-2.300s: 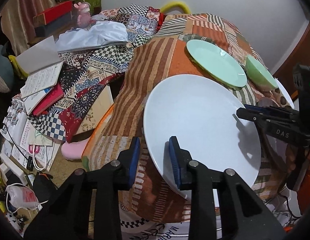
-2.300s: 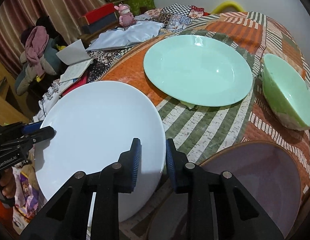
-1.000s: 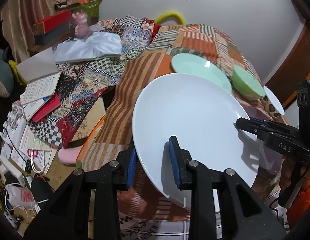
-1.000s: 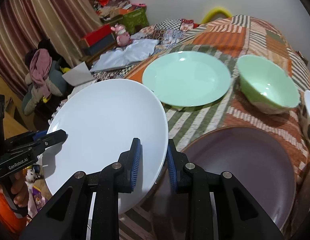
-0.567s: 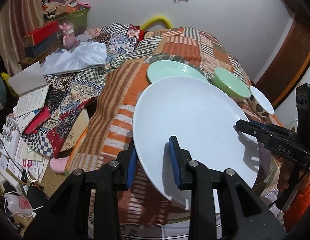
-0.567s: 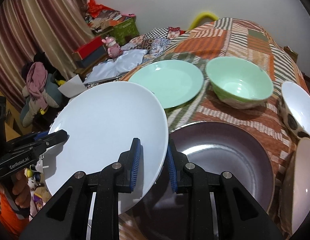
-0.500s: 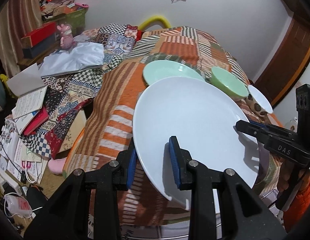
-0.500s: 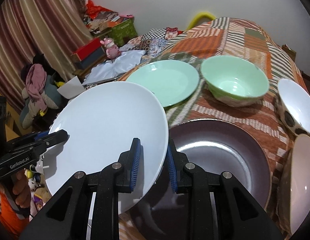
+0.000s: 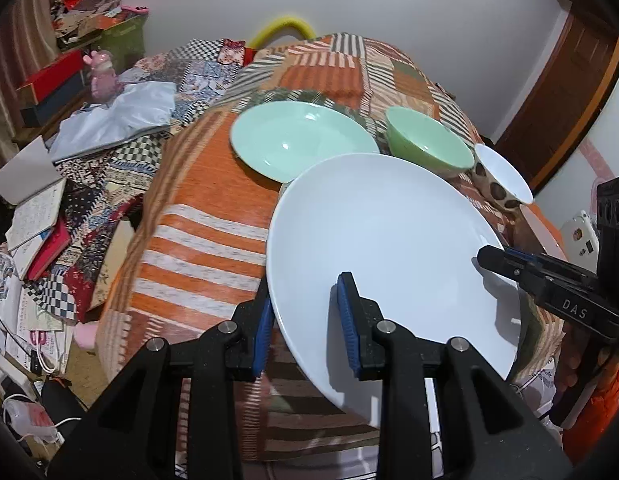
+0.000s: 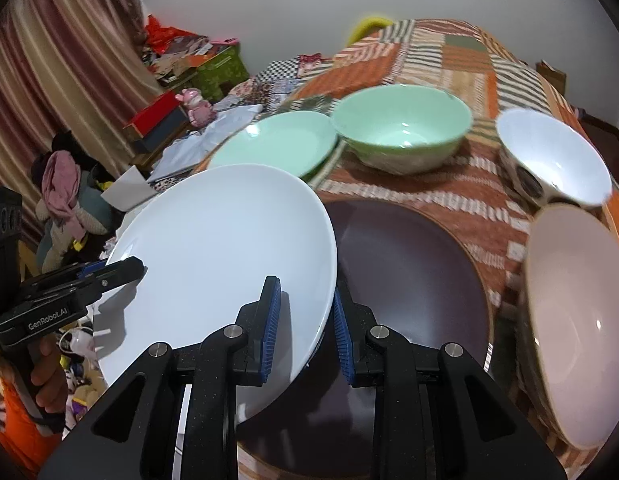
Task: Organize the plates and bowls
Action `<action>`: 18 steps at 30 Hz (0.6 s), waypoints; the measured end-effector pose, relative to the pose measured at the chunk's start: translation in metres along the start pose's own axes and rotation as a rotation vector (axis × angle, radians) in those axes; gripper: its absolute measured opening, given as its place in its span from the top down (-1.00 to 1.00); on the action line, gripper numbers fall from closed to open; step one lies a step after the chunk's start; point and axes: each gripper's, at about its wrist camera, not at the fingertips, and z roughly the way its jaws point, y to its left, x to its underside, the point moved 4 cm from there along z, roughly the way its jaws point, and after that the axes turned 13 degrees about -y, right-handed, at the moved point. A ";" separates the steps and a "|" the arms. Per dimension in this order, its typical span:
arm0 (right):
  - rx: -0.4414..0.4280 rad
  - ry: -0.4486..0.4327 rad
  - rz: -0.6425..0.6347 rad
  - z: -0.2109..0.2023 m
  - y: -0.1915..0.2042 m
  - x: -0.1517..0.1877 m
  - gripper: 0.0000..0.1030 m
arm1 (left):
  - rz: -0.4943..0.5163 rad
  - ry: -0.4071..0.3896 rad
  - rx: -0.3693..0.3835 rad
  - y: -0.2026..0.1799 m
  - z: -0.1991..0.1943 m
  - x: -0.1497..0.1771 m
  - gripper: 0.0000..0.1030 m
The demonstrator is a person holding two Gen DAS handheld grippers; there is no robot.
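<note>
Both tongs are clamped on the big white plate (image 9: 389, 240), left tongs (image 9: 305, 320) on its left rim, right tongs (image 10: 303, 324) on the opposite edge. The plate is held up tilted above the patchwork-covered desk (image 9: 213, 216), partly over the dark purple plate (image 10: 409, 280). Beyond sit a mint plate (image 9: 301, 140), green bowl (image 10: 401, 124) and white bowl (image 10: 553, 156).

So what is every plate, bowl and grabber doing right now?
White plate: lifted, tilted, held at two edges.
Left gripper: shut on the white plate's rim.
Right gripper: shut on the opposite rim.
Dark plate: flat on the table, empty.
Green plate: flat, empty.
Green bowl: upright, empty.
Spotted bowl: upright, empty.
Pink bowl: empty.
</note>
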 end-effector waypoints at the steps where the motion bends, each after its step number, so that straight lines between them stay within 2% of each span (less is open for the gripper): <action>1: 0.007 0.001 0.008 -0.002 -0.004 0.002 0.54 | 0.004 0.007 0.005 -0.004 0.003 0.001 0.43; 11: 0.090 -0.008 0.033 -0.015 -0.028 0.010 0.54 | 0.045 0.054 0.054 -0.036 0.025 0.010 0.43; 18: 0.129 -0.009 0.039 -0.021 -0.034 0.018 0.55 | 0.055 0.069 0.074 -0.045 0.037 0.010 0.43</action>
